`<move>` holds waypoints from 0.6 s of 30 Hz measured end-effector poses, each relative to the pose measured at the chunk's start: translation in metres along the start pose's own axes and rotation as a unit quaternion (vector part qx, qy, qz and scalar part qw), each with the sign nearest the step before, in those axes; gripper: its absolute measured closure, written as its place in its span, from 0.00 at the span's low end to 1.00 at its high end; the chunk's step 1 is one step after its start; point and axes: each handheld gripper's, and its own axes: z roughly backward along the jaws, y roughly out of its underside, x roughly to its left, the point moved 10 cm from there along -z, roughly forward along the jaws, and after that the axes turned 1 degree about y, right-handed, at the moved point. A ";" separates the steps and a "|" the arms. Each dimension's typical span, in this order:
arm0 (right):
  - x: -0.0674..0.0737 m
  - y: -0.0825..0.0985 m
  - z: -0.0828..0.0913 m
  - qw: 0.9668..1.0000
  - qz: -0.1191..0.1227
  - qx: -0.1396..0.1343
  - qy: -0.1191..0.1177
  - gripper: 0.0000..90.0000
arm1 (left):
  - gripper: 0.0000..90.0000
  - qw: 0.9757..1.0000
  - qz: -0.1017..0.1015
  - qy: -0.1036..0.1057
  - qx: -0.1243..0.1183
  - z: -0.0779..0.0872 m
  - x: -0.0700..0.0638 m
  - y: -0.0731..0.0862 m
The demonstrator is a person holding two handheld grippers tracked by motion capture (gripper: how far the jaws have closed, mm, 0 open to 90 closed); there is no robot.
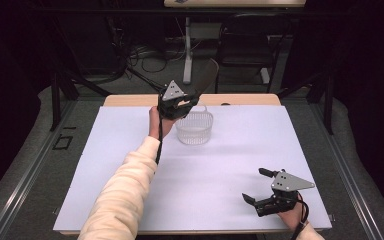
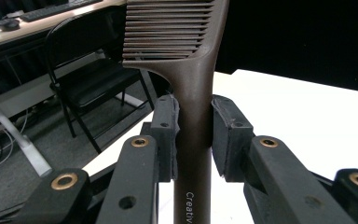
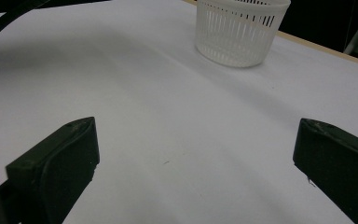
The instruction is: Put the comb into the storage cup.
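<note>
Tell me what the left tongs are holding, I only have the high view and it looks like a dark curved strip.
Observer: It's a dark brown comb. The left tongs are shut on its handle, below the teeth.
Operator: Any marking on it?
Observer: Yes, pale lettering runs along the handle, near the bottom edge of the left gripper view; I can read "Creativ" and the rest is cut off.
Operator: And the basket, is it solid?
Observer: No. In the right gripper view the white basket has slotted walls, and it stands on the white table ahead of the open right tongs, well apart from them.
</note>
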 end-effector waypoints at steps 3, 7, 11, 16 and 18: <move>0.000 0.000 0.000 1.000 -0.001 0.000 0.000 0.00 | 0.81 1.000 0.001 0.000 0.000 -0.001 0.000 0.001; 0.000 0.000 0.000 1.000 -0.001 -0.001 0.000 0.00 | 0.80 1.000 0.003 0.000 -0.003 -0.001 0.000 0.001; 0.000 0.000 0.000 1.000 0.000 -0.002 0.001 0.00 | 0.80 1.000 0.002 0.002 -0.003 -0.002 0.000 0.002; 0.000 0.000 0.000 1.000 -0.002 -0.001 0.001 0.00 | 0.81 1.000 0.006 0.005 -0.003 -0.005 -0.001 0.004; 0.000 -0.001 0.000 1.000 0.001 -0.002 0.001 0.00 | 0.80 1.000 0.005 0.007 -0.002 -0.006 -0.001 0.005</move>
